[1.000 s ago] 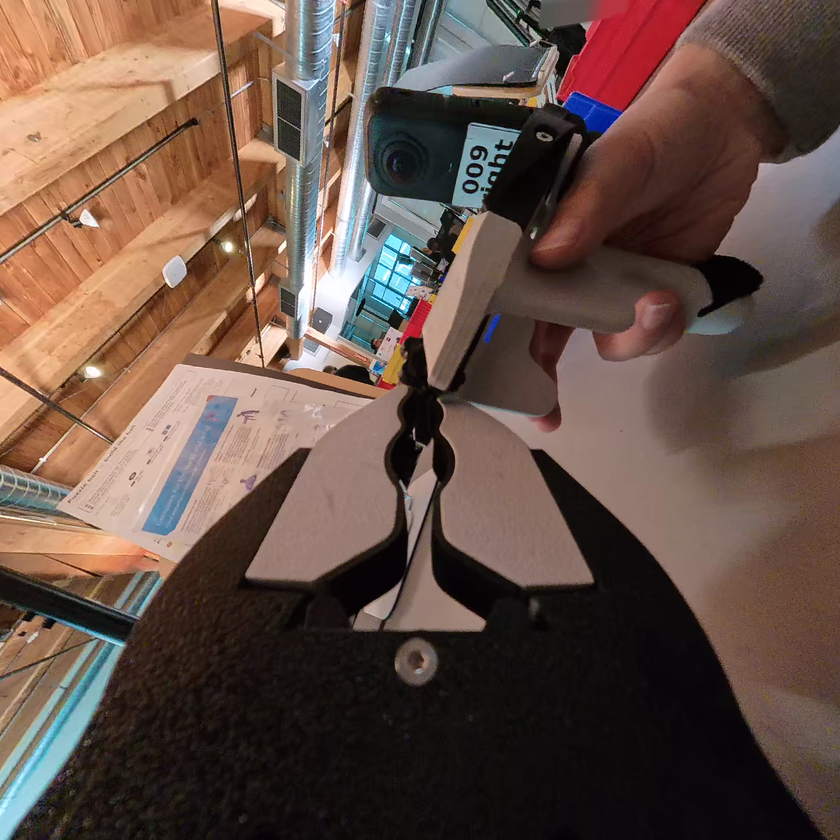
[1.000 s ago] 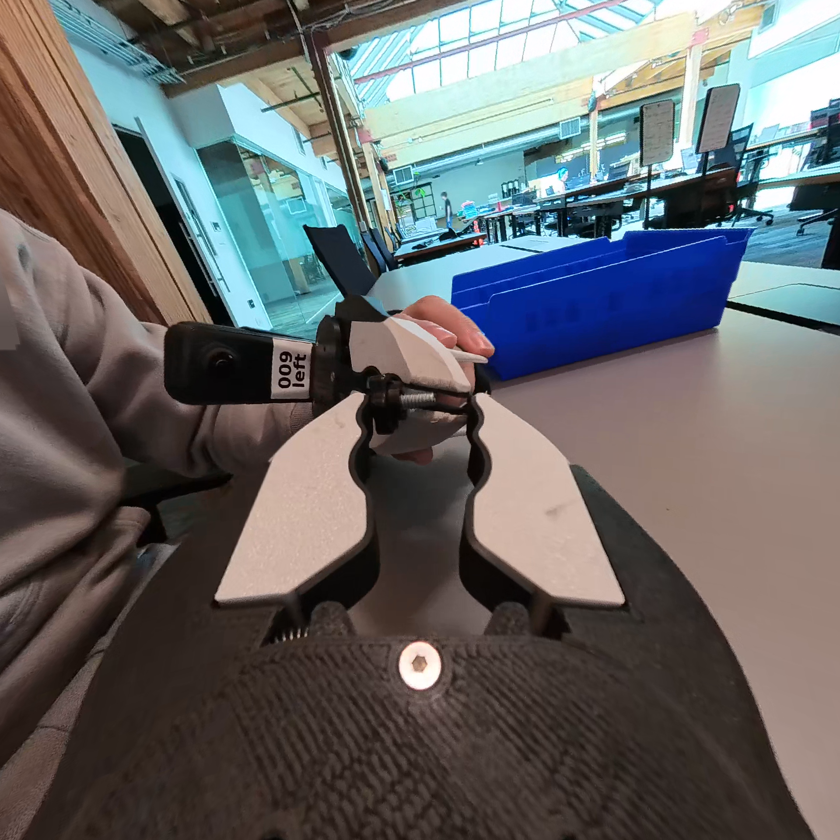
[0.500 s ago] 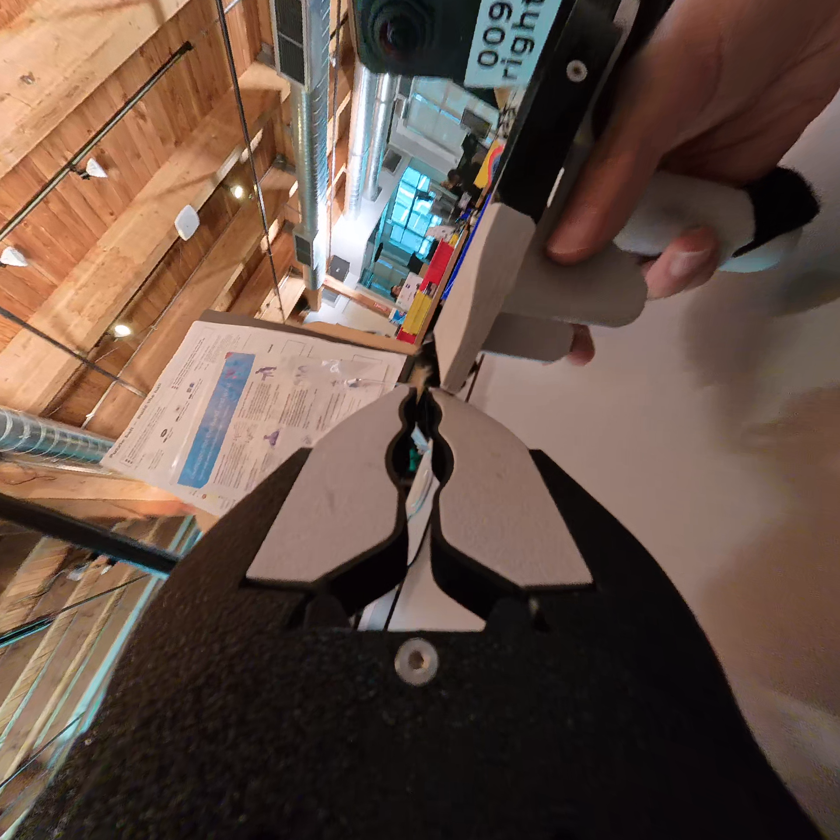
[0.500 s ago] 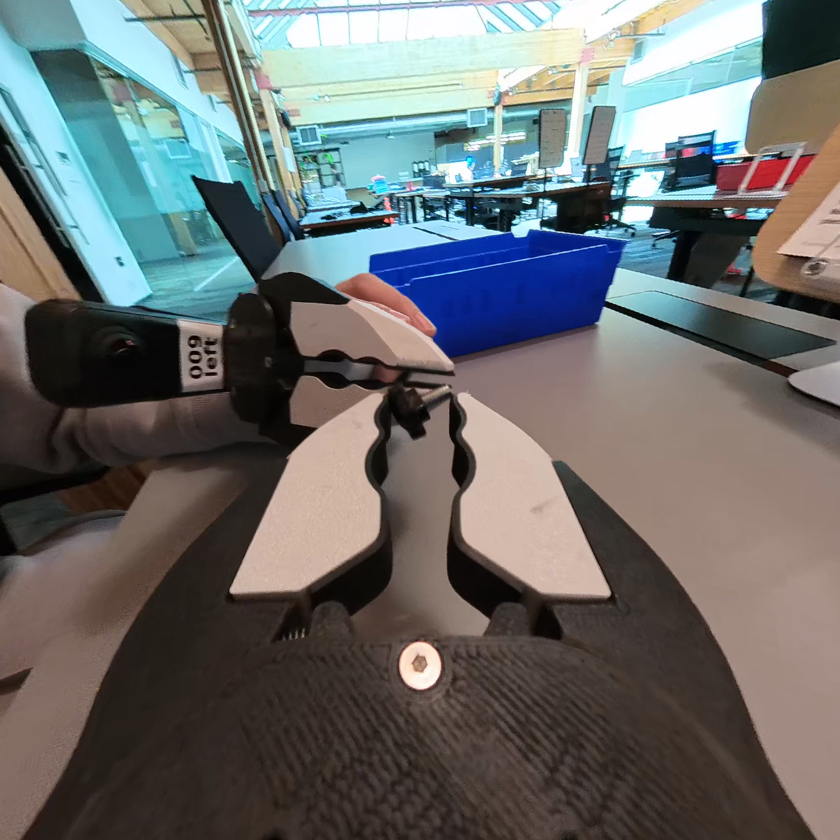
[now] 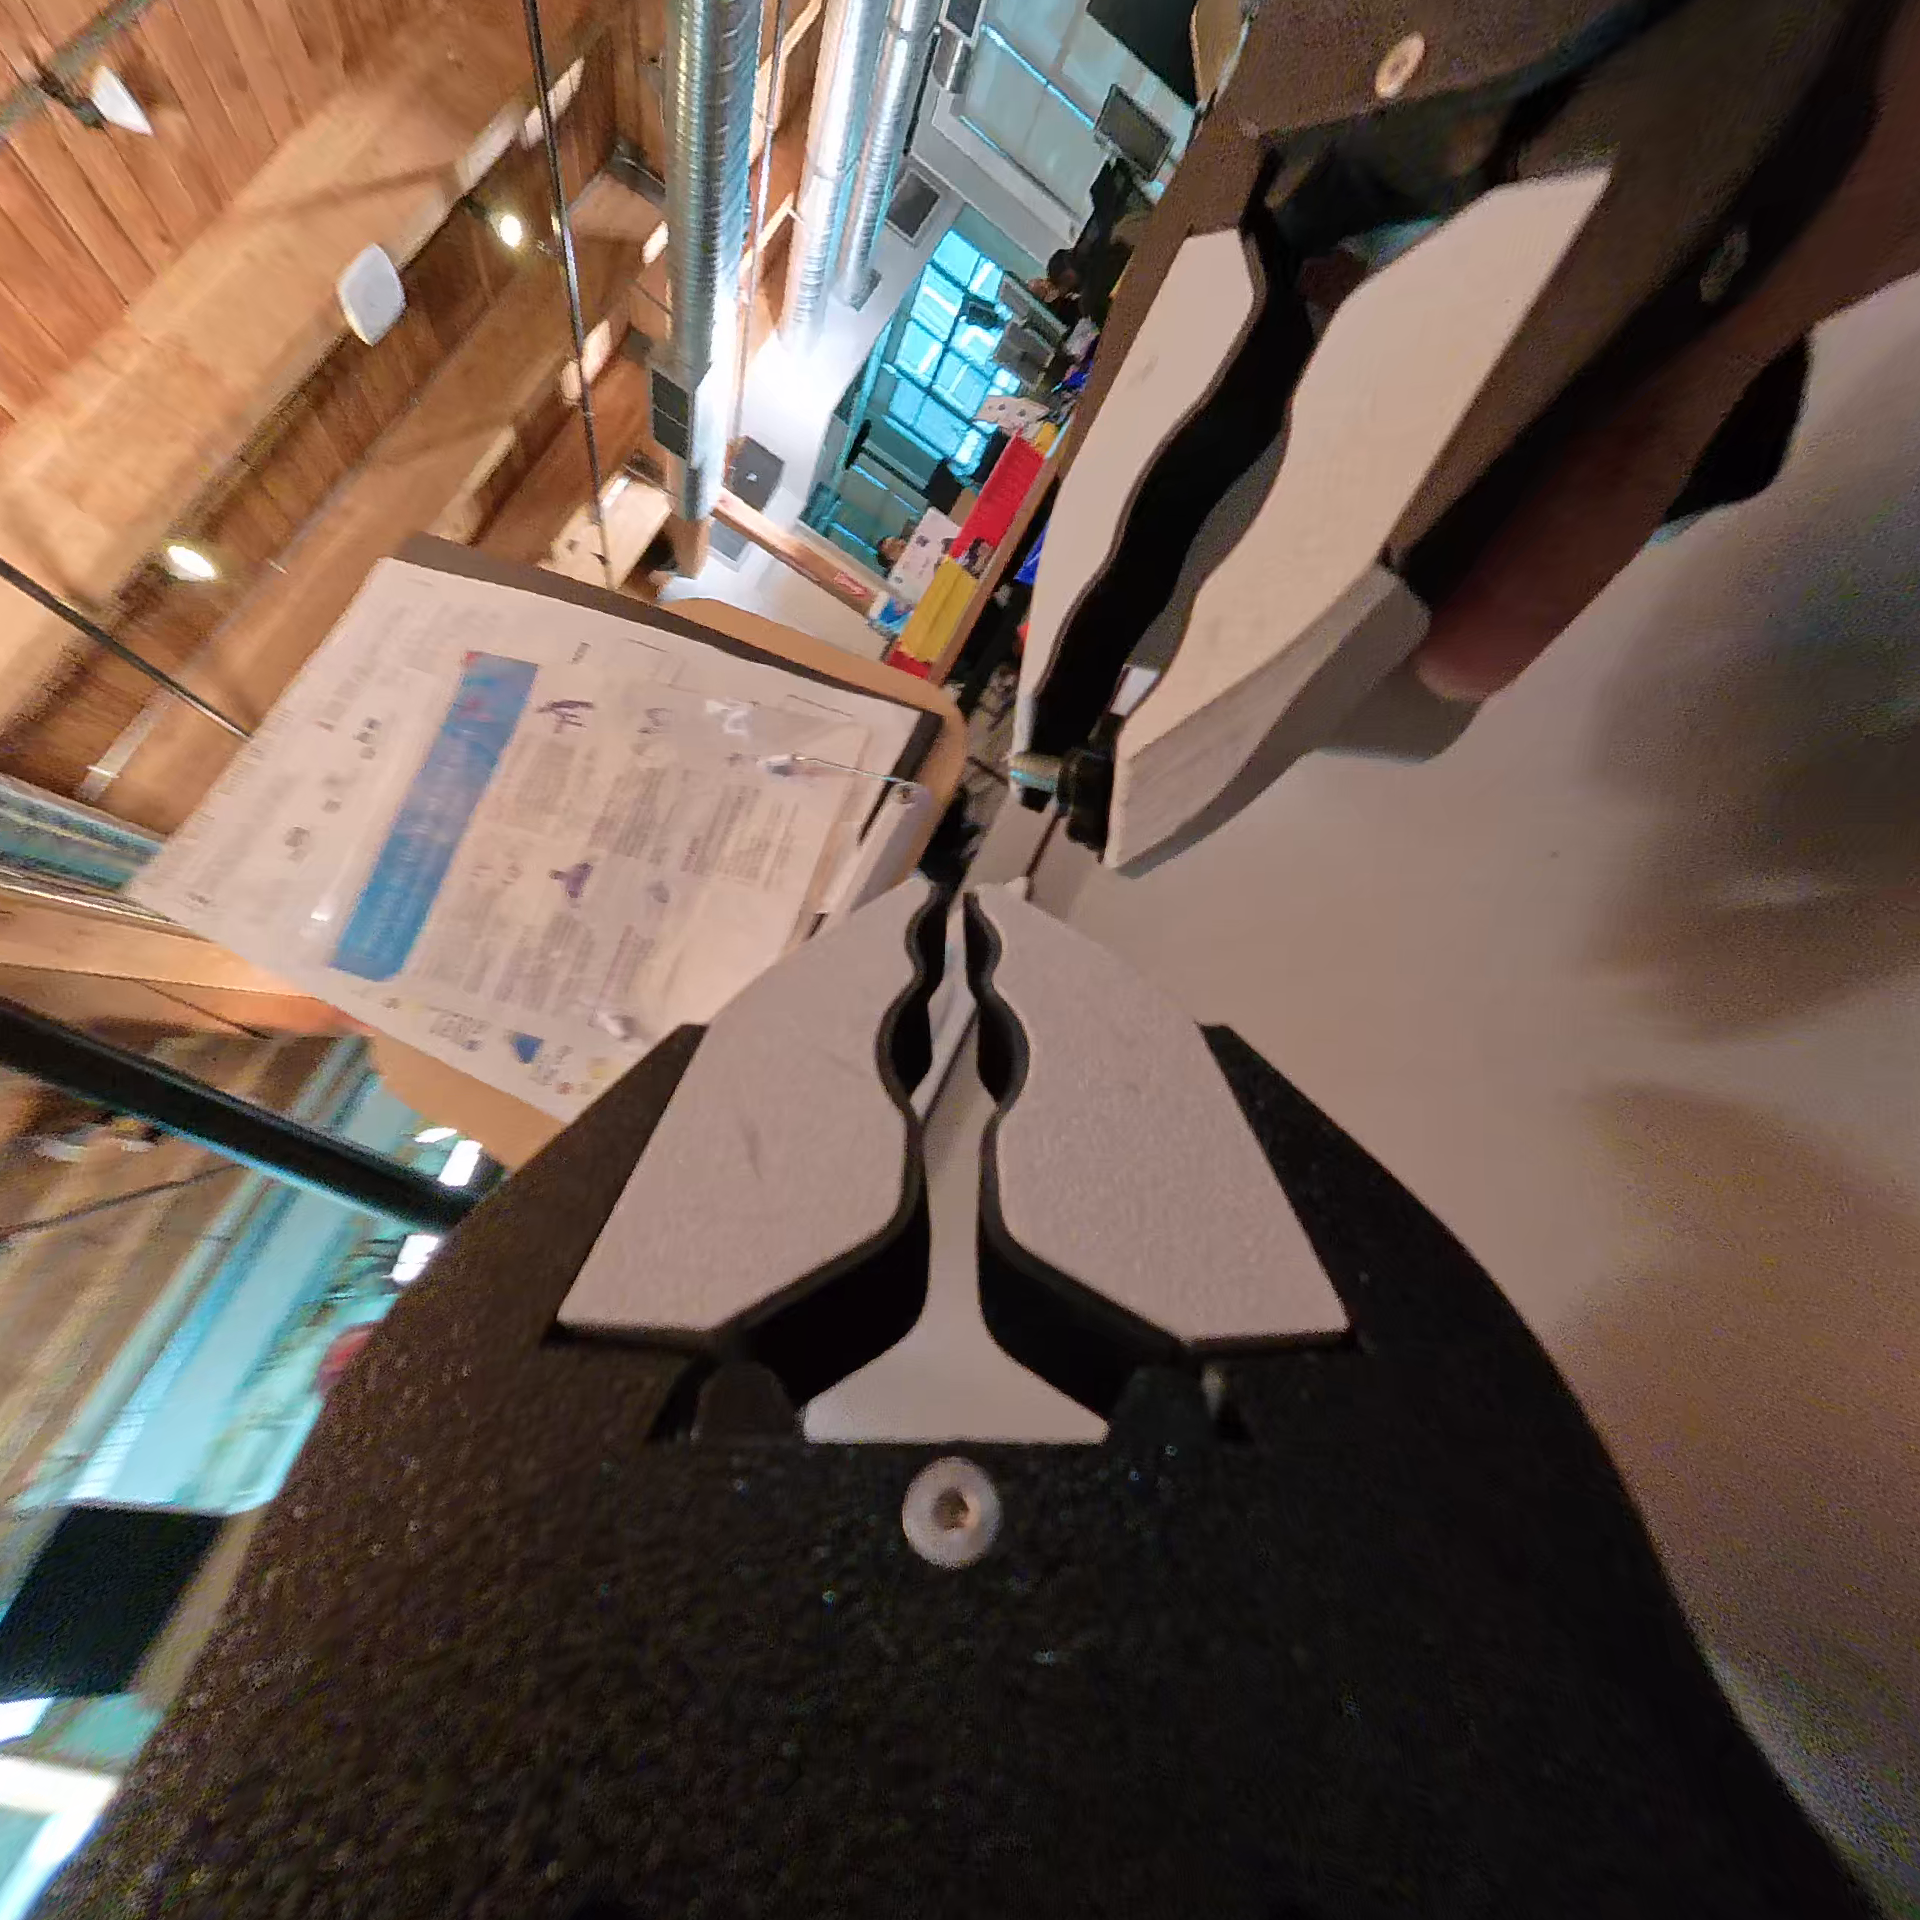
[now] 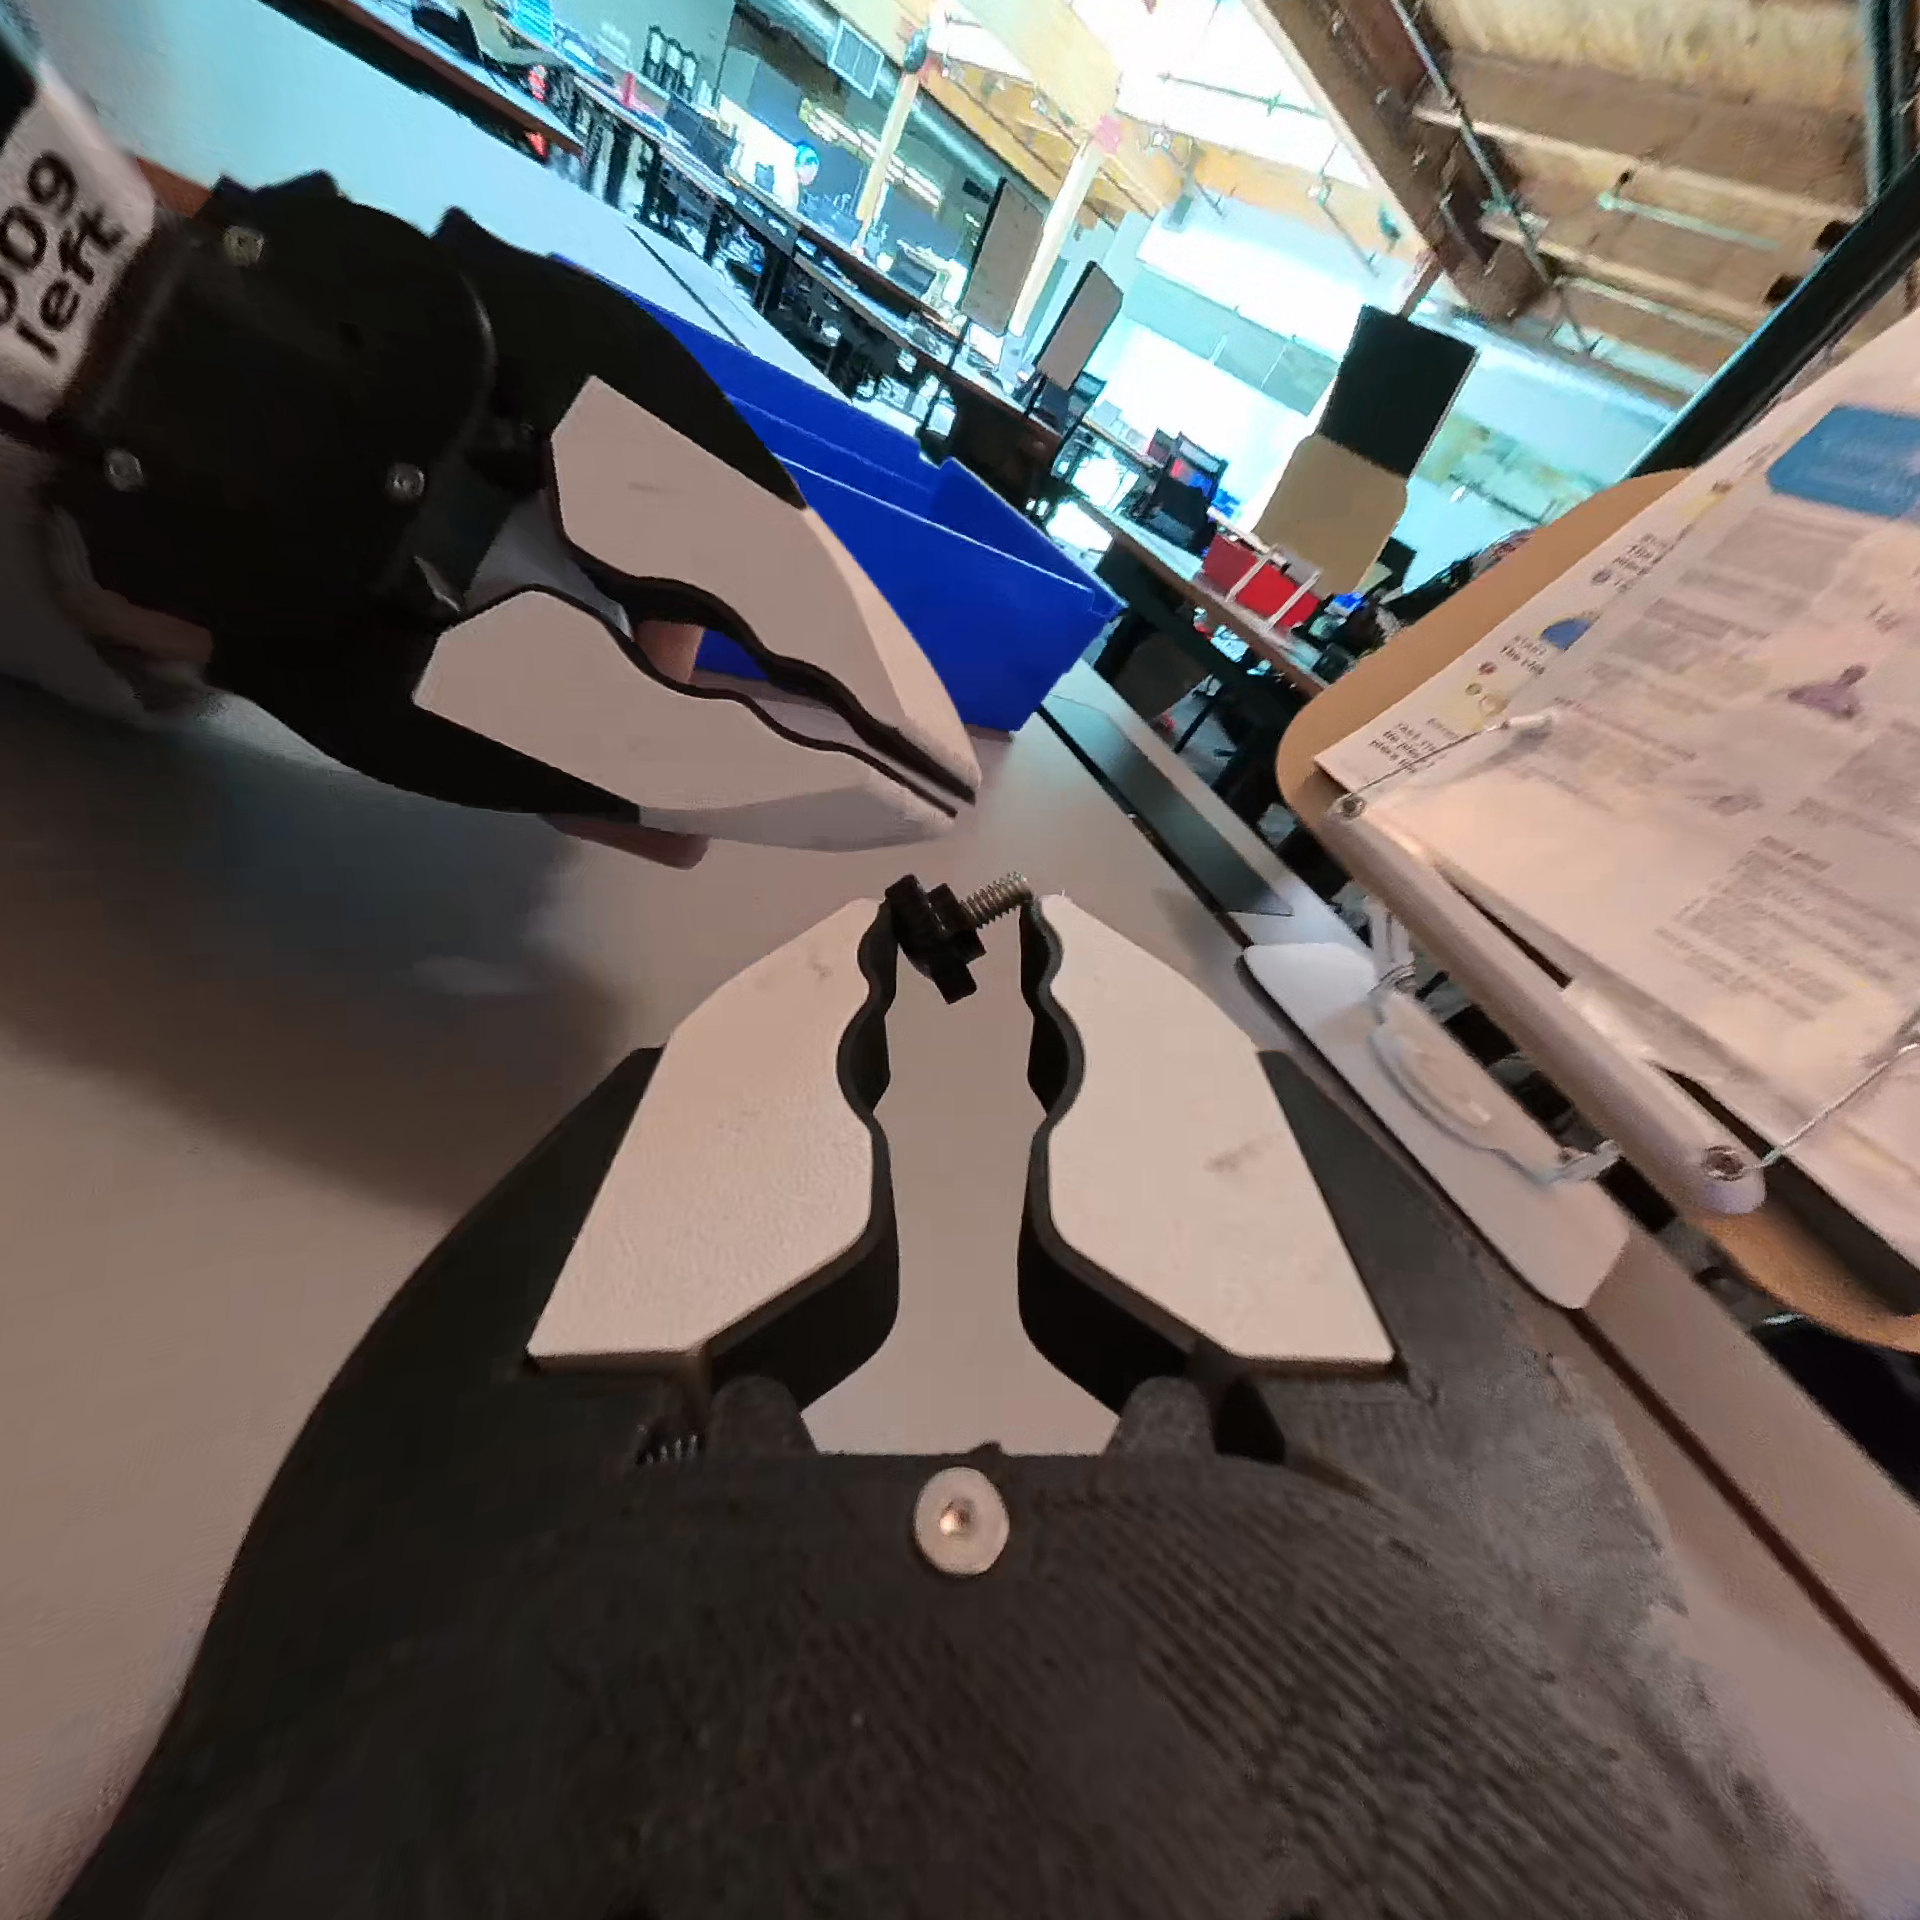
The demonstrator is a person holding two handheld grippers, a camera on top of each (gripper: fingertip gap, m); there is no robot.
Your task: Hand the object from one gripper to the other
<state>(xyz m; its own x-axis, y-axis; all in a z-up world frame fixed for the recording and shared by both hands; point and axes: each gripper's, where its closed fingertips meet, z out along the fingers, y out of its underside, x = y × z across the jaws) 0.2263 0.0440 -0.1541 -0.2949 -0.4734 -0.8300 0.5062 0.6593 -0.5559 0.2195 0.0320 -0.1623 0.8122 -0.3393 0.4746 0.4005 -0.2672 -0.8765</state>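
1. Now the right gripper [image 6: 956, 914] is clamped on a small screw [image 6: 951, 930], pinching it at the very fingertips: the black knob head sits against the finger at 9 o'clock, the threaded tip against the finger at 3 o'clock.
2. That hold looks thin to me. The screw lies crosswise and a little tilted, caught end to end, so any twist or easing of the squeeze could let it pivot out and drop.
3. Just beyond, toward 11 o'clock in the right wrist view, the left gripper [image 6: 940, 805] has its fingers together with nothing between them. It sits near the screw but apart from it.
4. From the left wrist view the same holds: its own fingertips [image 5: 951, 904] are almost touching and empty, and the right gripper [image 5: 1081, 800] stands at 1 o'clock with the screw [image 5: 1055, 774] at its tip.
5. With both tools this close, a careless swing could knock the left fingers into the screw and flick it loose.
6. Below lies the grey table [image 6: 260, 1039]. A dropped screw would probably roll, perhaps toward the edge at 3 o'clock, under the paper stand [image 6: 1621, 810], or toward the blue bin [image 6: 956, 582] at 12 o'clock.
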